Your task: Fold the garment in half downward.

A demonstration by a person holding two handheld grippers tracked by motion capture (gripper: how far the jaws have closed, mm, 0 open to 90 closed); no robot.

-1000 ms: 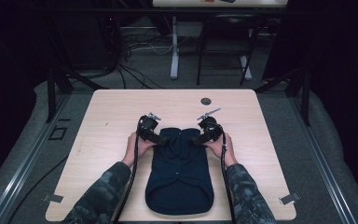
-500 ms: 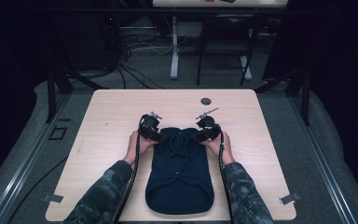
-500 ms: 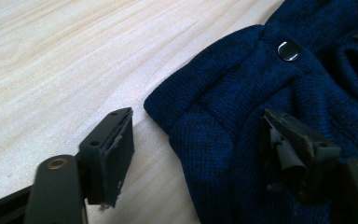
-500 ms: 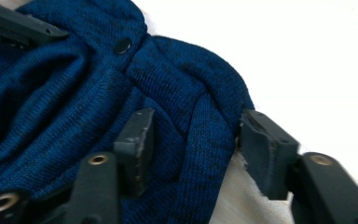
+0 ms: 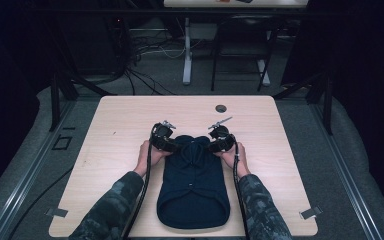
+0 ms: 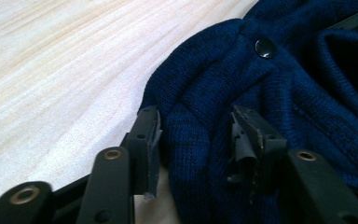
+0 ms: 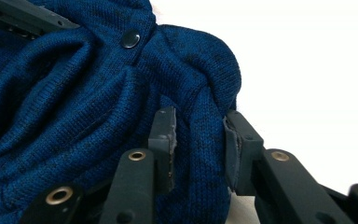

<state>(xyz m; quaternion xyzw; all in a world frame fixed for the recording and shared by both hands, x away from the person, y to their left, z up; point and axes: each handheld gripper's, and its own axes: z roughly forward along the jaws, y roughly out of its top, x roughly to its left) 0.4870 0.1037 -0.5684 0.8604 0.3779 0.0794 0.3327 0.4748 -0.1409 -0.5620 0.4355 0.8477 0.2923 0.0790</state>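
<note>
Sweater [image 5: 194, 187], dark blue knit, lies mid-table toward the person's edge, its long axis running from that edge away to the bunched far end. Both claws work that far end: the left gripper [image 6: 196, 135] has its jaws clamped on a fold at the left corner, and the right gripper [image 7: 198, 135] is clamped on the right corner, each equally near. A snap button [image 6: 265, 47] sits just beyond. Whether the hidden underside of the folds is caught too cannot be told.
</note>
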